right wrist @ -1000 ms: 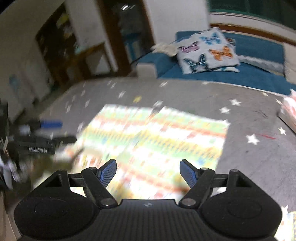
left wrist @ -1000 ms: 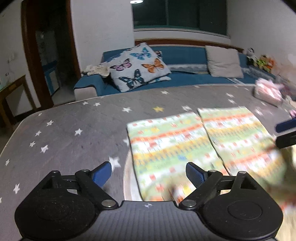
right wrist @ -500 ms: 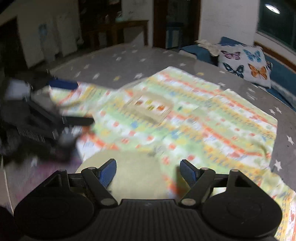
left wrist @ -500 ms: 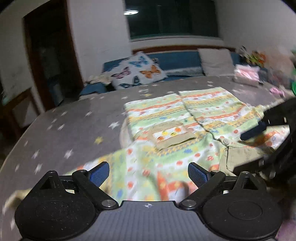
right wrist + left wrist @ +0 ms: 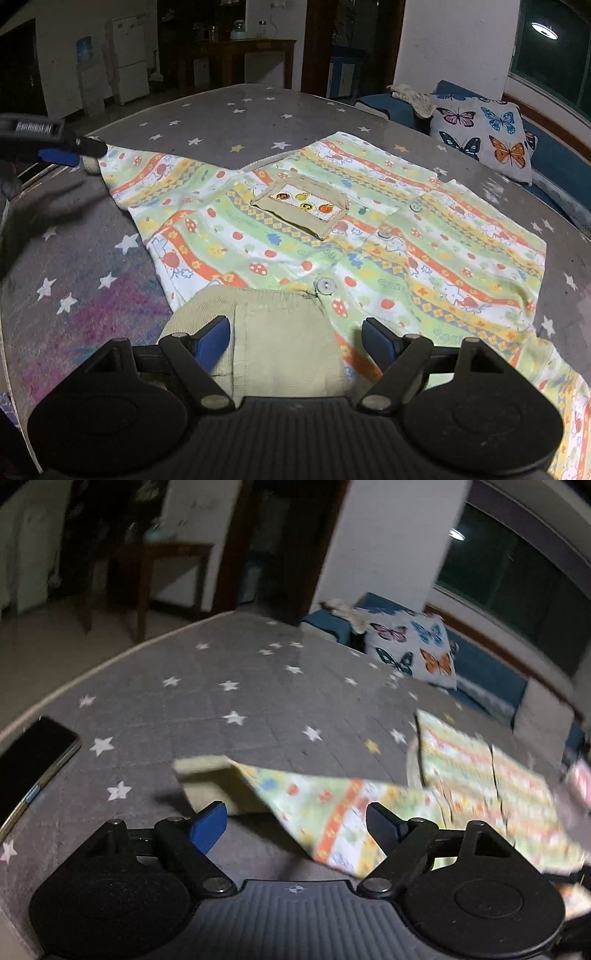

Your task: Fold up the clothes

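Note:
A child's patterned shirt (image 5: 369, 236), green, orange and white with a beige pocket (image 5: 301, 208) and beige collar (image 5: 280, 332), lies spread face up on the grey star-print table (image 5: 229, 118). My right gripper (image 5: 295, 338) is open over the collar at the near edge. My left gripper (image 5: 293, 825) is open just above the shirt's left sleeve (image 5: 332, 808), near its beige cuff (image 5: 214, 779). In the right wrist view the left gripper (image 5: 55, 147) is at the sleeve's end, far left.
A black phone (image 5: 33, 760) lies at the table's left edge. A blue sofa (image 5: 554, 155) with a butterfly cushion (image 5: 484, 133) stands behind the table. A wooden side table (image 5: 236, 48) and a doorway are at the back.
Both grippers pulled back toward the near edge of the table. The left gripper swung left to the sleeve end; the right one settled over the collar. The shirt now lies spread out.

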{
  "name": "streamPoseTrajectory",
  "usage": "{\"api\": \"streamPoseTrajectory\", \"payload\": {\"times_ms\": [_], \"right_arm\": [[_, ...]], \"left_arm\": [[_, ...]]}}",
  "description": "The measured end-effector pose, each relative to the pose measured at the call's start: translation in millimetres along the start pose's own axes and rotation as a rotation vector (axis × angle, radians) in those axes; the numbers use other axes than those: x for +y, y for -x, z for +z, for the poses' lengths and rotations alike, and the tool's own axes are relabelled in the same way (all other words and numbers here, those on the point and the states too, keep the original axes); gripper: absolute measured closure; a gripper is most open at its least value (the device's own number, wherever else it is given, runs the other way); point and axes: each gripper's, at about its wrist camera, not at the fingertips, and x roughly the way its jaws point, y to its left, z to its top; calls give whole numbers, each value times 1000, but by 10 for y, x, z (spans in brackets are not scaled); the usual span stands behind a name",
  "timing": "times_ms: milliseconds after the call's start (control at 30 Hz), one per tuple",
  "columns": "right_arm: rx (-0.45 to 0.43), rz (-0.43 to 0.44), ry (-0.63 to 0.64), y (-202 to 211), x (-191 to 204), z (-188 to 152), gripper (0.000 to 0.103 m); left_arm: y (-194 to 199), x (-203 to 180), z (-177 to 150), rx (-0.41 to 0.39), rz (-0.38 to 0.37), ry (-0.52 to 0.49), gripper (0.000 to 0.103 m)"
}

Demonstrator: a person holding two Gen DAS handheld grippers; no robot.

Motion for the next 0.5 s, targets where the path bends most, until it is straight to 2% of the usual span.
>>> {"api": "streamPoseTrajectory", "payload": {"times_ms": [133,167,200,267,367,500], "right_arm": [[-1,2,-5,-4,-6,-8,22],[-2,3,-10,-7,-10,-10,22],[-4,4,-14,-8,-15,-13,22],[-5,5,-18,-10,-19,-16,22],[-5,5,-18,-8,-17,-19,21],[-5,5,-19,-8,-18,-21,21]], "left_arm": [[-105,150,184,12,4,72,30],[-155,184,223,24,3,91,41],[-225,212,260,43,0,113,48],[-335,284,308,72,-1,151,74],[-420,347,376,64,13,154,95],[-291,278,502,-61,-21,83,100]]}}
